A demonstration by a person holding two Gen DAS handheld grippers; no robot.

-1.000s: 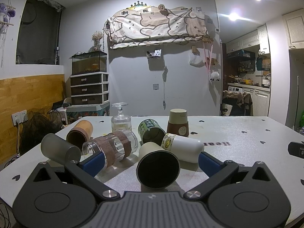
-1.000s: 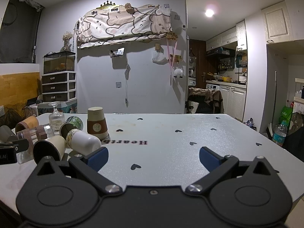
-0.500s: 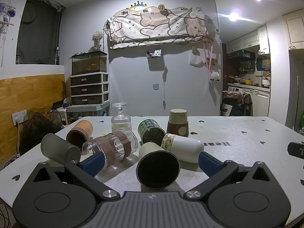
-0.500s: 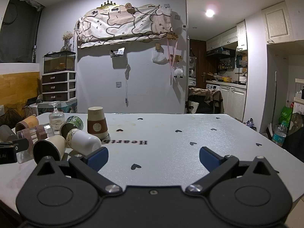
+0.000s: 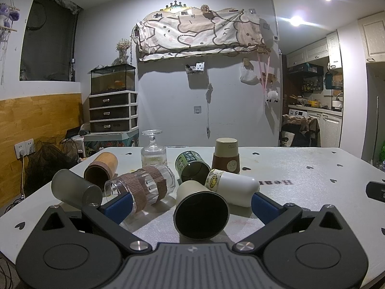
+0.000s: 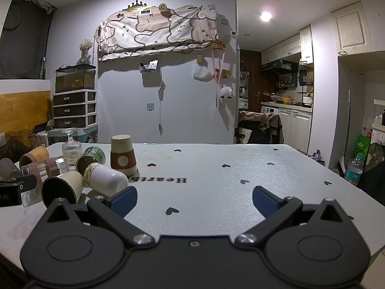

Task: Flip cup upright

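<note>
— What is hidden in the left view?
— The cream cup's (image 5: 201, 207) base is covered by the hand-held gripper's body; the white cup (image 5: 232, 187) is partly masked behind it.
— And the right view?
— The grey cup (image 6: 8, 169) is cut by the edge.

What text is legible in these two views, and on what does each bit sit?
"Hearth", printed upside down to the camera, on the white table, beside the upside-down paper cup.
"Hea", same word cut off by the fingers in the left wrist view.
Paper cup: faint mark near its base, unreadable.
Green tin can: label print too small.
White cup on its side: yellow sticker, no readable words.
Nothing else legible.
</note>
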